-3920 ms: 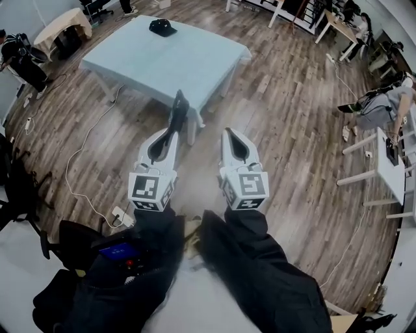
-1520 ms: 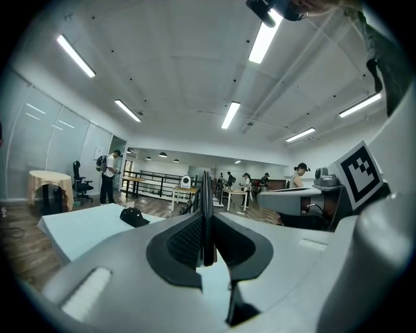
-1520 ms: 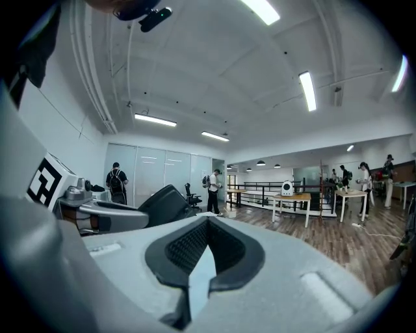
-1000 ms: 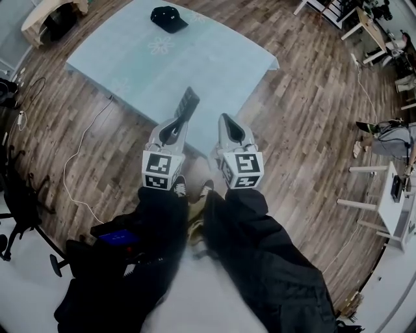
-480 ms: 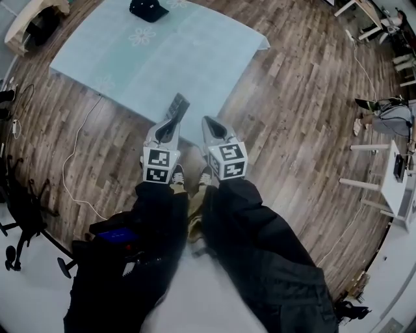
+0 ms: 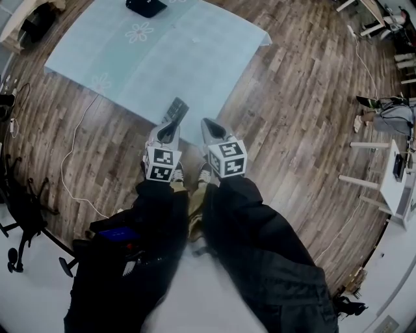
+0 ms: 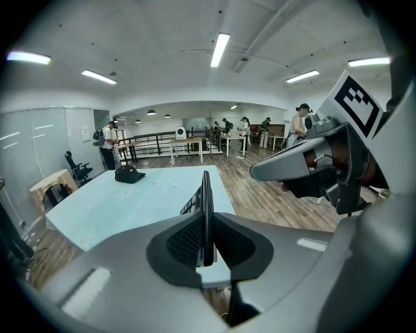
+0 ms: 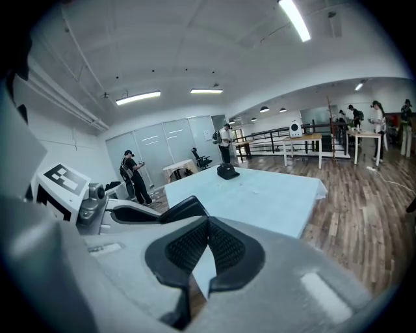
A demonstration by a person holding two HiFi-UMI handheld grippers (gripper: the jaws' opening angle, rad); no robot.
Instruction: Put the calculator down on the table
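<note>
The calculator point(image 6: 176, 109), dark and slim, stands on edge between the jaws of my left gripper point(image 6: 170, 125), which is shut on it. It juts forward over the near edge of the light blue table point(image 6: 182, 52). In the left gripper view the calculator point(image 7: 205, 195) shows edge-on, upright, with the pads pressed on both its faces. My right gripper point(image 6: 207, 123) hangs close beside it on the right, shut and holding nothing. In the right gripper view the pads of the right gripper point(image 8: 208, 224) meet, with the table point(image 8: 260, 188) ahead.
A black cap point(image 6: 144, 6) lies at the table's far side. A white cable point(image 6: 71, 162) trails over the wood floor to the left, near a black office chair point(image 6: 19, 195). White tables point(image 6: 390, 175) stand at the right. People stand in the background.
Both grippers have sunk together toward the table's near edge, the calculator still clamped in the left one. The table now fills more of the view.
</note>
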